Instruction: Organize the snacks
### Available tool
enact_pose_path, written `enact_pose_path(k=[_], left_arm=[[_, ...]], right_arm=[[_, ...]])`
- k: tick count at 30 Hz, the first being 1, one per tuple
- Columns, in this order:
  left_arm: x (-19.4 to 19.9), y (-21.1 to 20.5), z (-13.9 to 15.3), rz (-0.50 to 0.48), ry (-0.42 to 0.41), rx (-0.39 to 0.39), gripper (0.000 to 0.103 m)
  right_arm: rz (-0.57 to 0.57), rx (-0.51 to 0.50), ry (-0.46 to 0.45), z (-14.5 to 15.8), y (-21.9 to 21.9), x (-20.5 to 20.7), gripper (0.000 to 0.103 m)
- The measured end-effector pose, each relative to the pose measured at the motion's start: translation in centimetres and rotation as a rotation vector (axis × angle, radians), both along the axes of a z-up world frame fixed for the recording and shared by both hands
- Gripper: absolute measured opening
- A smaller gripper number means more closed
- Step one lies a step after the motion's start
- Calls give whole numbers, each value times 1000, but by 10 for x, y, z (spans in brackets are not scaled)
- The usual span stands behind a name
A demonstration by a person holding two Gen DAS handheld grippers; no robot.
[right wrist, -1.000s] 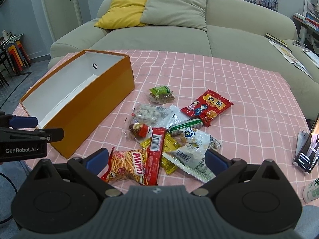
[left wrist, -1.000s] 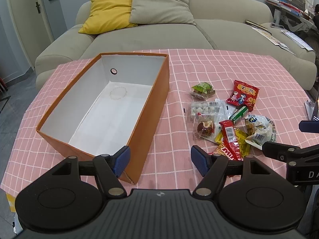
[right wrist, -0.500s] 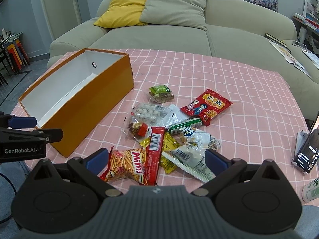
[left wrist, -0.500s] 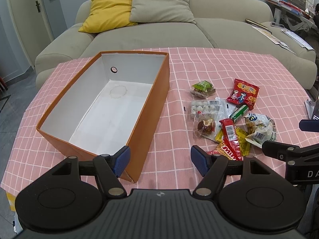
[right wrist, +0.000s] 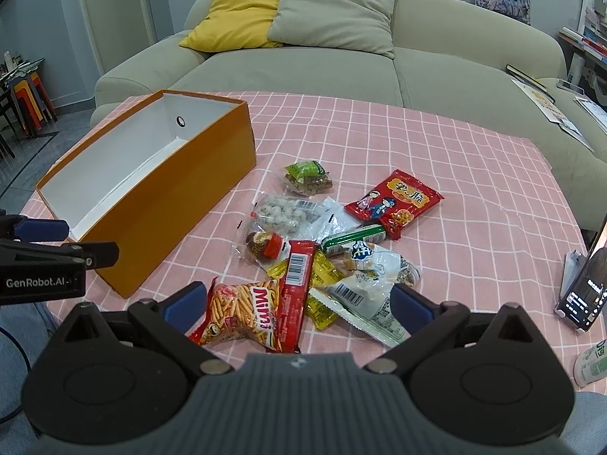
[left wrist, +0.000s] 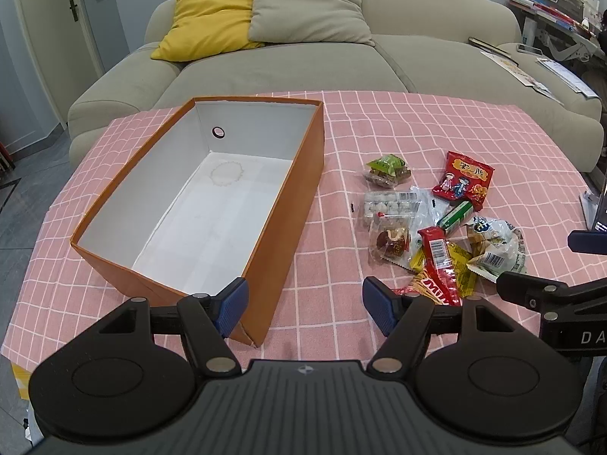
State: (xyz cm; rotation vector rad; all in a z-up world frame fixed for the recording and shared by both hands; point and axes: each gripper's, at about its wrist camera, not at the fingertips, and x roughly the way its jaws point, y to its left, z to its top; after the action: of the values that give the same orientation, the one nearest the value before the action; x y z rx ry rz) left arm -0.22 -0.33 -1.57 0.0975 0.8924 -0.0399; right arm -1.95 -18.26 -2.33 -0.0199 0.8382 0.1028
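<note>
An open orange box (left wrist: 299, 204) with a white, empty inside stands on the left of the pink checked tablecloth (left wrist: 379, 121); it also shows in the right wrist view (right wrist: 163, 208). A pile of snack packets lies to its right: a red cartoon bag (right wrist: 394, 199), a green-topped pack (right wrist: 307, 176), a green stick (right wrist: 354, 237), a red bar (right wrist: 296, 288) and a Mimi chips bag (right wrist: 242, 309). My left gripper (left wrist: 305, 303) is open and empty at the box's near corner. My right gripper (right wrist: 297, 305) is open and empty, just above the near end of the pile.
A beige sofa (right wrist: 341, 64) with a yellow cushion (right wrist: 239, 15) and a grey cushion stands behind the table. A phone on a stand (right wrist: 584, 288) and a white bottle (right wrist: 593, 364) sit at the table's right edge. Papers lie on the sofa's right end.
Both grippers have drifted slightly; the snacks and box sit a little differently in view. Nothing was picked up or moved.
</note>
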Motion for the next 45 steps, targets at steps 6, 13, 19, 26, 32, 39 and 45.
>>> enact_pose_path(k=[6,13,19,26,32,39,45], left_arm=[[0,0,3,-2,1,0,81],[1,-2,7,-15,9,-16,78],[3,-7,4,-75,52,-88,66],[12,-21,-12,-179,123,-142,59],[29,-40,-29,-253,182,-149,66],[58,-35,-57,-127,260,-202,72],[71,-40,-79,-67,320,-246,72]], right_arm=[[15,2,-11,2,3,-1,99],[4,-5,-30,2,1,-2,99],[-1,-2,-43,-11,-10,-3,96],[-48,21,2,-37,-26,2,85],[-4,-78,18,-50,-30,15,85],[-66,-32,75,-62,-53,48,86],[-85,0,126,-78,-61,68,85]])
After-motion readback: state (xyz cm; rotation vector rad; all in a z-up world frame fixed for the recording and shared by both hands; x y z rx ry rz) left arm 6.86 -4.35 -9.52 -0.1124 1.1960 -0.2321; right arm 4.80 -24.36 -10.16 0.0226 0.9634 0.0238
